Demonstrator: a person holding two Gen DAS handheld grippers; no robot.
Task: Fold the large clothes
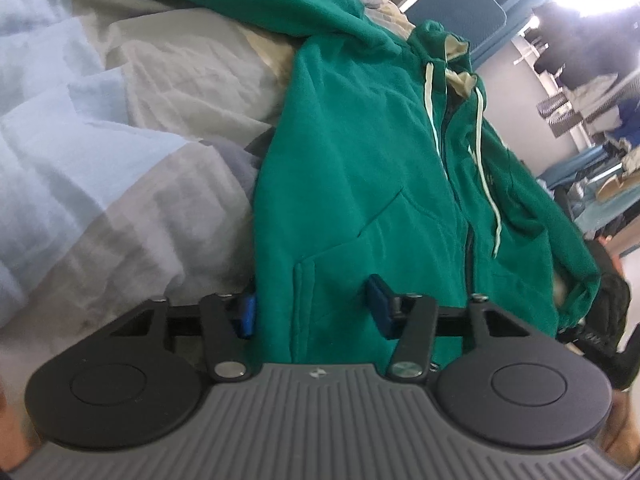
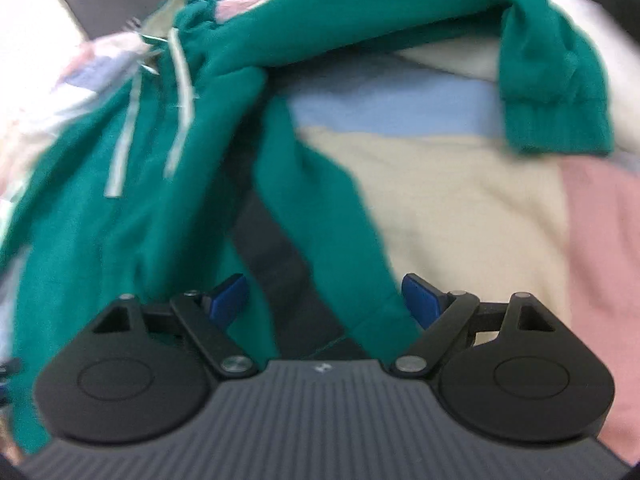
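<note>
Green zip hoodie (image 1: 360,168): spread front-up on a patchwork bedcover (image 1: 120,128) of pale blue, cream and pink panels; pale drawstrings (image 1: 430,92) are laid down the chest beside the zip; a kangaroo pocket is seen only in the left wrist view, near the hem; the ribbed cuff (image 2: 556,120) of one sleeve is seen only in the right wrist view, resting on the cover well apart from the body.

Left gripper (image 1: 312,310): jaws are set at a middling width over the hem edge, cloth lying between the blue pads (image 1: 378,304); whether they press on it cannot be told.

Right gripper (image 2: 326,300): jaws are spread wide, a green fold and a dark strap (image 2: 276,256) passing between them, neither pinched.

Surroundings: a blue chair (image 1: 456,12) and cluttered shelves are recorded in the left wrist view alone; the right wrist view is blurred.
</note>
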